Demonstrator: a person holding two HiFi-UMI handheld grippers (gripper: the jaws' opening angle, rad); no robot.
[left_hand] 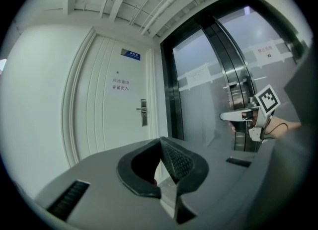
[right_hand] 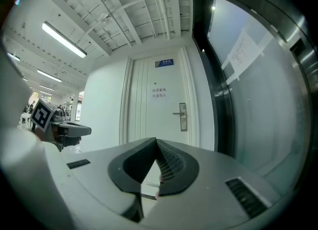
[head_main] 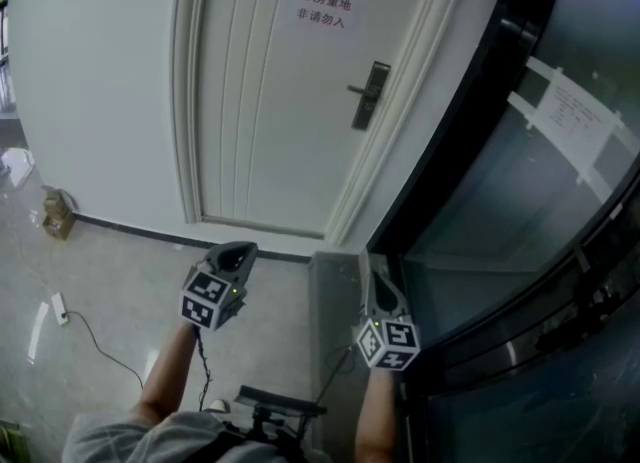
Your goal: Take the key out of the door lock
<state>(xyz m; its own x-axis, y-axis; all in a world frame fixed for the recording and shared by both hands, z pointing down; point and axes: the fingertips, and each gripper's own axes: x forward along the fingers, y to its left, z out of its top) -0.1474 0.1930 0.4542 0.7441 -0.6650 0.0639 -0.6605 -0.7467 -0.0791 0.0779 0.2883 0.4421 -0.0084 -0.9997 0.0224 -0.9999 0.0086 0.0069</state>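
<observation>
The white door (head_main: 270, 101) stands ahead, with a dark lock plate and lever handle (head_main: 368, 94) on its right side. That lock plate (left_hand: 143, 113) is small in the left gripper view and shows as the lock plate (right_hand: 183, 116) in the right gripper view; a key is too small to make out. My left gripper (head_main: 237, 251) is held low, well short of the door, its jaws shut and empty (left_hand: 160, 142). My right gripper (head_main: 378, 276) hangs beside it near the door frame, also shut on nothing (right_hand: 156, 142).
A red-lettered sign (head_main: 323, 9) hangs on the door. Dark-framed glass panels (head_main: 520, 181) with a taped paper (head_main: 580, 116) run along the right. On the tiled floor at left are a cardboard box (head_main: 58, 213) and a power strip with cable (head_main: 60, 308).
</observation>
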